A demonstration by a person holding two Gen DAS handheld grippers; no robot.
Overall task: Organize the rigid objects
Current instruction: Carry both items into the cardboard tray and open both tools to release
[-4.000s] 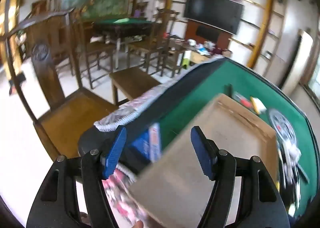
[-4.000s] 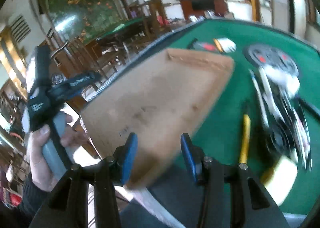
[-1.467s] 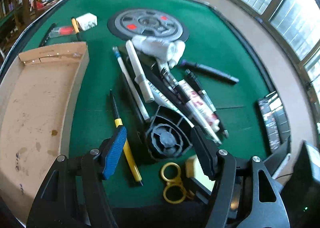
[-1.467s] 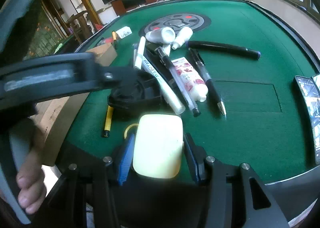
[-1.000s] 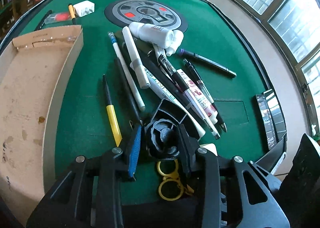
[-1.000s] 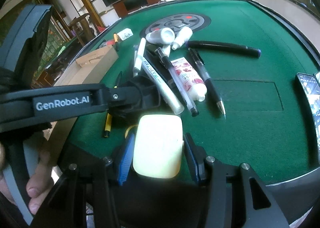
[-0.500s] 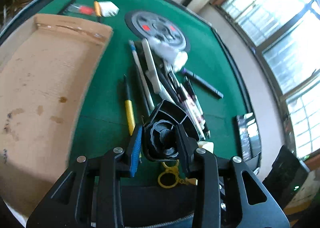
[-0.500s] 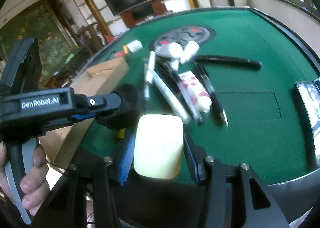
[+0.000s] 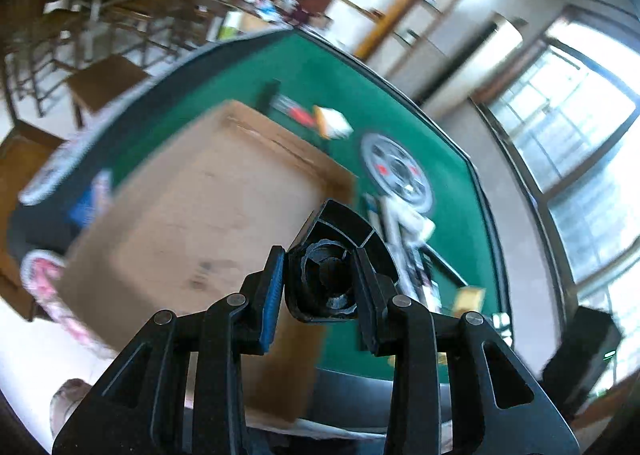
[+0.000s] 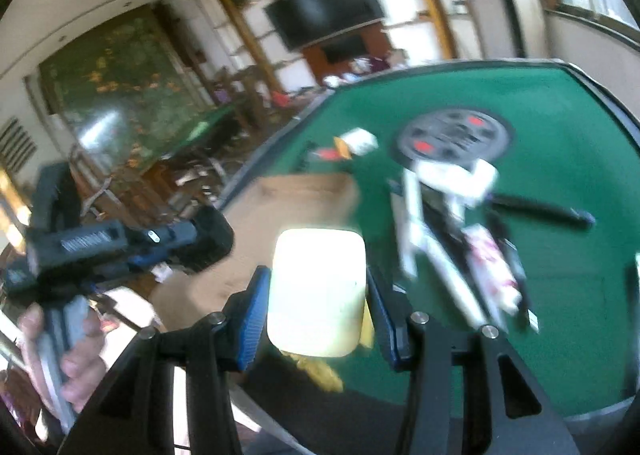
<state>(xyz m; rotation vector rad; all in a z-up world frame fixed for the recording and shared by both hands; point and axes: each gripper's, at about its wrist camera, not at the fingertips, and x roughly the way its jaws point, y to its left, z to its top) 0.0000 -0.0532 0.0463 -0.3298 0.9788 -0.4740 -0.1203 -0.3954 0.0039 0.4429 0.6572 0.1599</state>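
Observation:
My left gripper [image 9: 318, 287] is shut on a black plastic holder [image 9: 340, 255] and holds it in the air above the near right part of the shallow cardboard tray [image 9: 192, 207]. My right gripper [image 10: 316, 295] is shut on a pale yellow block [image 10: 316, 291], lifted above the table's near edge. In the right wrist view the left gripper [image 10: 192, 243] with the black holder [image 10: 212, 235] hangs over the cardboard tray [image 10: 304, 195]. A pile of pens and white tubes [image 10: 460, 223] lies on the green table [image 10: 560, 159].
A round black disc [image 10: 456, 139] lies at the far middle of the table. A small white box [image 10: 360, 141] and a red item lie beyond the tray. Yellow scissors [image 10: 316, 367] lie under the right gripper. Wooden chairs [image 9: 100, 75] stand left of the table.
My left gripper closed on the black holder, lifted it off the table and swung it left over the cardboard tray. My right gripper lifted the yellow block and turned left toward the tray.

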